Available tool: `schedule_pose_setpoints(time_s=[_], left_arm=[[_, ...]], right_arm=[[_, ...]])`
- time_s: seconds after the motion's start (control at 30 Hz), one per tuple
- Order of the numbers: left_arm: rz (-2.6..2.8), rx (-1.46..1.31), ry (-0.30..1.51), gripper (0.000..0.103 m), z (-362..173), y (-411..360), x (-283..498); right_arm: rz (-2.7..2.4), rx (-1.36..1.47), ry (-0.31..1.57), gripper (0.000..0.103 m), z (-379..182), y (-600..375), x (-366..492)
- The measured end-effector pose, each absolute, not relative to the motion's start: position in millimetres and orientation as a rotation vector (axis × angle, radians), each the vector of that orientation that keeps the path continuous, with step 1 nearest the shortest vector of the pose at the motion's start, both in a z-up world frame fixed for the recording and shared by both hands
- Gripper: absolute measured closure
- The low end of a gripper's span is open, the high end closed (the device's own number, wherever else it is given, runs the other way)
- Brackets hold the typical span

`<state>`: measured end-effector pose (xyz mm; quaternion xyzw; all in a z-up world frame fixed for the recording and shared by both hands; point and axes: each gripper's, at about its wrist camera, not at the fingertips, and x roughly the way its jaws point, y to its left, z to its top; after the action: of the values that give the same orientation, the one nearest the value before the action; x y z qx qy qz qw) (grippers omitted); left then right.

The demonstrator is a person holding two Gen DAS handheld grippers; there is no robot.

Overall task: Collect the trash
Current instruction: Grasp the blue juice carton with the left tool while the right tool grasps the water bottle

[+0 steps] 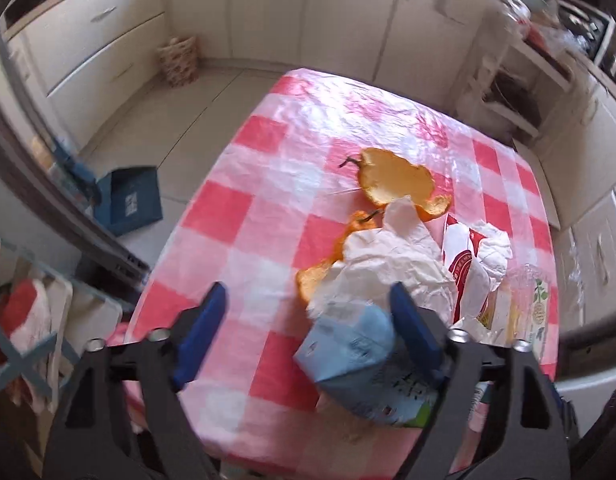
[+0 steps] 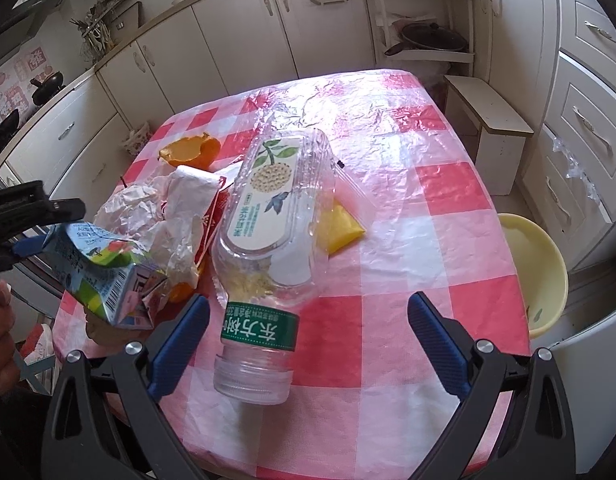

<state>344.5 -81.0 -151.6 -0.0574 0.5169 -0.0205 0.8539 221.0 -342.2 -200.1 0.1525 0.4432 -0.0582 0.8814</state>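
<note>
The left gripper point(image 1: 308, 312) has wide jaws, its right finger touching the crushed blue carton point(image 1: 356, 356) at the desk point(image 2: 448, 216) edge; centre the carton before closing. Rightward, the right gripper point(image 2: 308, 320) jaws gape around the empty bottle point(image 2: 276, 216) neck; close squarely there

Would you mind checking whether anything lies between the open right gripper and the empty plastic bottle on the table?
Nothing visible does. The right gripper is open, and the plastic bottle lies with its neck between the fingers; only the checked tablecloth is underneath.
</note>
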Motion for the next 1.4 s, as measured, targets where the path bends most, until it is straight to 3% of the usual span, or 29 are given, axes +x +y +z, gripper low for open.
schedule_pose_setpoints(time_s=[0.23,0.8,0.87,0.9,0.93,1.17,1.33,1.4], left_arm=[[-0.046,-0.405,1.142,0.012,-162,-51,303],[-0.044,-0.569,1.252,0.012,-189,-71,316],[-0.043,-0.603,1.241,0.024,-191,-70,317],[-0.055,-0.618,1.243,0.043,-193,-69,317],[-0.071,-0.640,1.246,0.049,-195,-69,317],[-0.134,-0.645,1.171,0.050,-173,-60,315],[-0.265,-0.570,1.062,0.050,-142,-65,316],[-0.294,-0.551,1.037,0.050,-140,-64,315]], right_arm=[[-0.120,0.300,0.942,0.007,-205,-337,228],[-0.113,0.293,0.937,0.007,-208,-335,224],[-0.114,0.299,0.937,0.007,-208,-337,223],[-0.113,0.303,0.939,0.007,-208,-339,224],[-0.112,0.307,0.941,0.008,-209,-340,224],[-0.084,0.322,0.950,0.031,-211,-342,223],[-0.085,0.338,0.951,0.035,-214,-347,222],[-0.063,0.358,0.957,0.048,-217,-349,223]])
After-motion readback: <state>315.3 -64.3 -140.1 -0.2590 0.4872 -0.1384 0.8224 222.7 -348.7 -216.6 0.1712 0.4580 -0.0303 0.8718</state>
